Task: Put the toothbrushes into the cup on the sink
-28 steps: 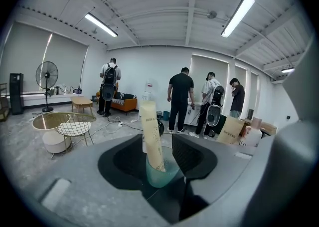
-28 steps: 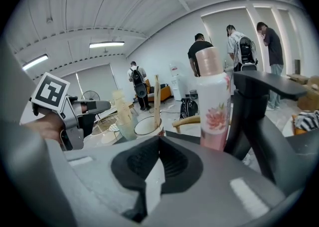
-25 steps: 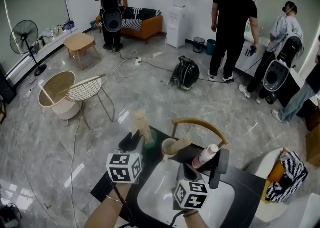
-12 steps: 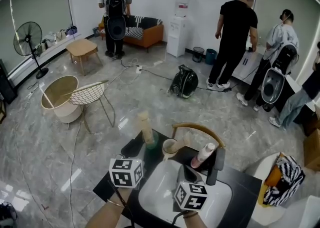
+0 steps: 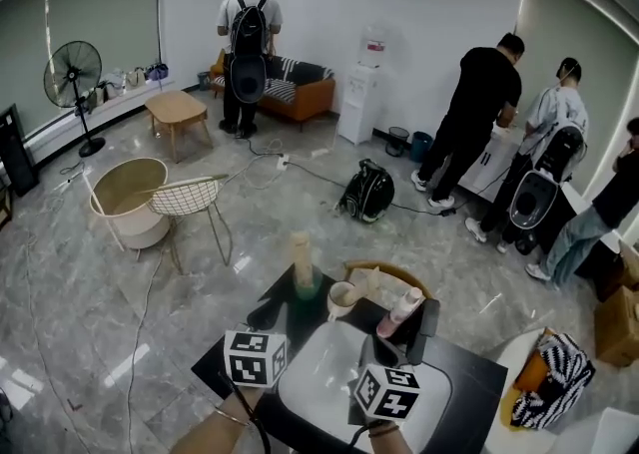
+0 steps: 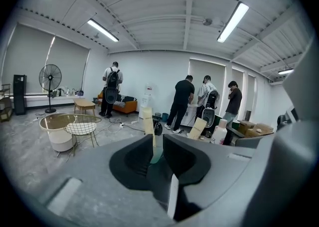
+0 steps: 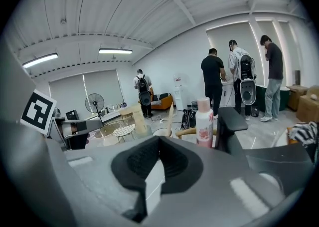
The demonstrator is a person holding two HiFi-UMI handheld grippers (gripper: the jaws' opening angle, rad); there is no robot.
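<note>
A toothbrush in a beige pack with a green foot [image 5: 302, 267] stands upright on the black counter left of the sink [image 5: 305, 397]. My left gripper [image 5: 288, 300] has it between its jaws, which are closing. In the left gripper view the toothbrush [image 6: 148, 127] fills the narrow gap of the left gripper [image 6: 153, 152]. A cream cup [image 5: 341, 297] behind the basin holds another toothbrush pack [image 5: 372, 284], which leans right. My right gripper [image 5: 384, 352] hovers over the basin, shut and empty. The right gripper view shows the right gripper [image 7: 158, 145] facing the cup [image 7: 160, 132].
A pink-capped bottle [image 5: 401, 312] and a black faucet [image 5: 426, 327] stand at the basin's back right. A wooden chair back [image 5: 389, 270] sits just behind the counter. A striped bag [image 5: 554, 377] lies to the right. Several people, a wire chair [image 5: 185, 198] and a black bag [image 5: 364, 193] are farther off.
The left gripper's jaws have drawn in around the upright toothbrush. The head view has tilted up a little. The right gripper has stayed shut over the basin.
</note>
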